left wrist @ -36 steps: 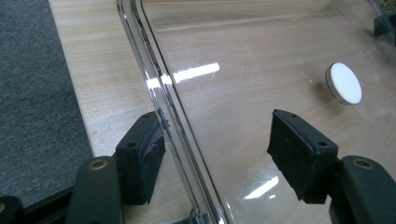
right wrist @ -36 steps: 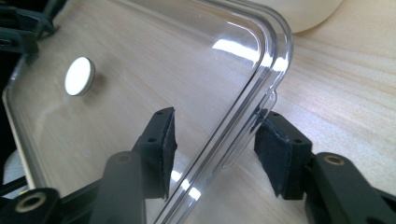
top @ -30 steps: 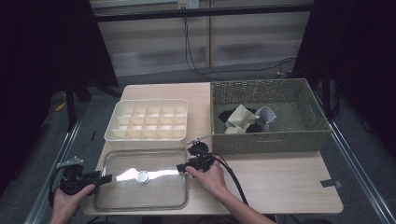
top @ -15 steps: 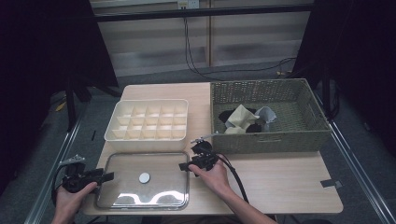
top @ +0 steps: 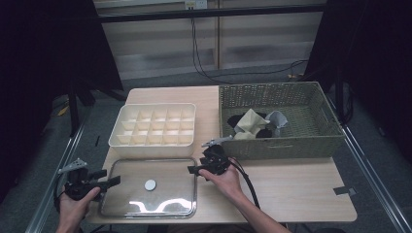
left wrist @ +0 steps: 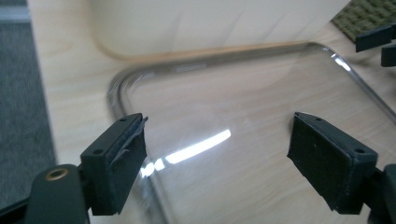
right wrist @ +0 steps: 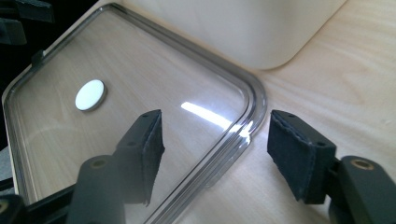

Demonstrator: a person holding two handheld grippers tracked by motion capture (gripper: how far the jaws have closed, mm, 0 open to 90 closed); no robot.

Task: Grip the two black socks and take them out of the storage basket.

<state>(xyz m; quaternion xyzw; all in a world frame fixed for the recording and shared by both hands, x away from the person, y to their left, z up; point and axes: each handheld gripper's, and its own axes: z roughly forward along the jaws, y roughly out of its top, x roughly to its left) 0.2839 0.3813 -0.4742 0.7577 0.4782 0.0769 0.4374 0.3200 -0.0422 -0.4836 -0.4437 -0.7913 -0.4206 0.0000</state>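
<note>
A clear rectangular lid (top: pixel 165 194) with a white round knob (top: pixel 150 184) lies flat on the wooden table, in front of a white compartment box (top: pixel 154 125). My left gripper (top: pixel 108 177) is at the lid's left edge. Its jaws have just been opening and now stand wide over the rim (left wrist: pixel 122 98), pressing on nothing. My right gripper (top: pixel 197 166) is at the lid's right edge, open, with the rim corner (right wrist: pixel 252 93) below the gap between its pads. The knob (right wrist: pixel 90 94) lies beyond its jaws.
A woven basket (top: pixel 291 145) with crumpled cloths (top: pixel 252 124) stands at the back right, close behind my right hand. The table's right front is bare wood. The lid nearly touches the white box (left wrist: pixel 210 23).
The glare on the lid has shifted from its middle to its near edge, as if the lid settled flat. The left jaws have spread wider. Both hands stay put.
</note>
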